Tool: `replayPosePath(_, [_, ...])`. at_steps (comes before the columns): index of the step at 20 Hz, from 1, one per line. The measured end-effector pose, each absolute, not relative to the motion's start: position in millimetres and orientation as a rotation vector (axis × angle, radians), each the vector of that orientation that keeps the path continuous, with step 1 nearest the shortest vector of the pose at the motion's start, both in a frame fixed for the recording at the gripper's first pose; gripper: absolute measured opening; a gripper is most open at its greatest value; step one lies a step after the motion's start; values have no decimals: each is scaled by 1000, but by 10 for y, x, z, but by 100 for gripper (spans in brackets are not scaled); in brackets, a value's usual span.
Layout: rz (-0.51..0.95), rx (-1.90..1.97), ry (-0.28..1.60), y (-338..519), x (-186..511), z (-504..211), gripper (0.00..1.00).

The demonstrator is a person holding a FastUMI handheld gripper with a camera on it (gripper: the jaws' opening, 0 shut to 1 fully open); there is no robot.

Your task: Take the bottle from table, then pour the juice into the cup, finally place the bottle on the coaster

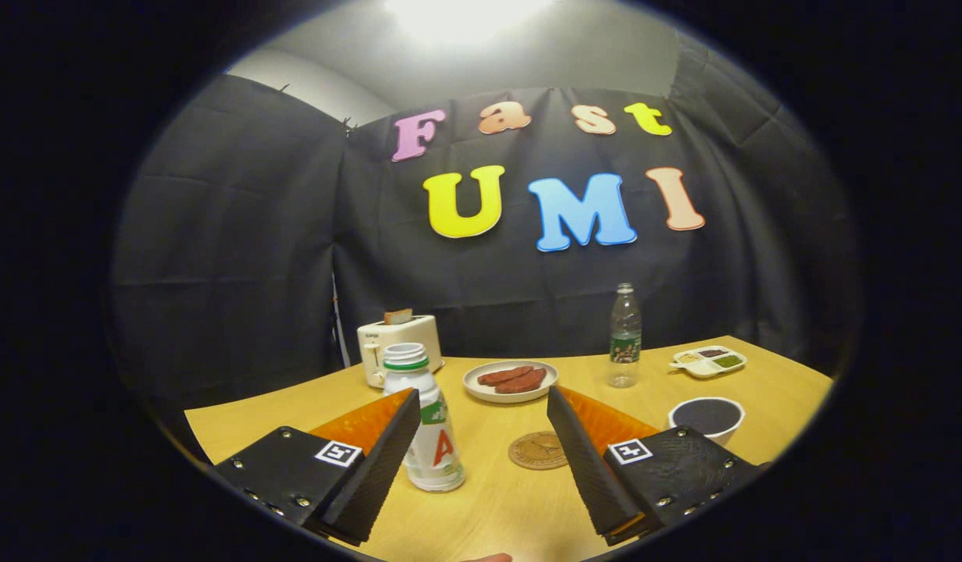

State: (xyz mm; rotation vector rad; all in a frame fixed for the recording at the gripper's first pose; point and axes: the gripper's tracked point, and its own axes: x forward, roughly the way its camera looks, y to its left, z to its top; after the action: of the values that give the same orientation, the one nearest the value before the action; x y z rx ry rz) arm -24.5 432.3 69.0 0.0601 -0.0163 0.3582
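A white juice bottle [428, 425] with a green collar and an open mouth stands upright on the wooden table [489, 515], just ahead of my left finger [379, 460] and partly hidden behind it. My gripper [483, 404] is open, its two black fingers spread wide with nothing between them. A round brown coaster [537, 450] lies flat on the table ahead, between the fingers and nearer the right one. A white cup [707, 417] with a dark inside stands beyond the right finger.
Farther back a white plate [511, 382] holds dark red sausages. A white toaster [397, 346] with bread stands behind the juice bottle. A clear water bottle [625, 336] and a small divided tray [708, 361] stand at the far right.
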Motion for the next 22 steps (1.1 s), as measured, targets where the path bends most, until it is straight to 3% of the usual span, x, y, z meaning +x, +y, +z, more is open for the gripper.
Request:
replayPosePath(5, [422,57,34,4772,-92,438,97])
replayPosePath(14, [385,57,107,4897,276,64,96])
replayPosePath(16, [378,54,102,4900,307,70,89])
replayPosePath(17, [376,46,99,4920,361,19,74])
replayPosePath(22, [365,78,102,4851,309,70,68])
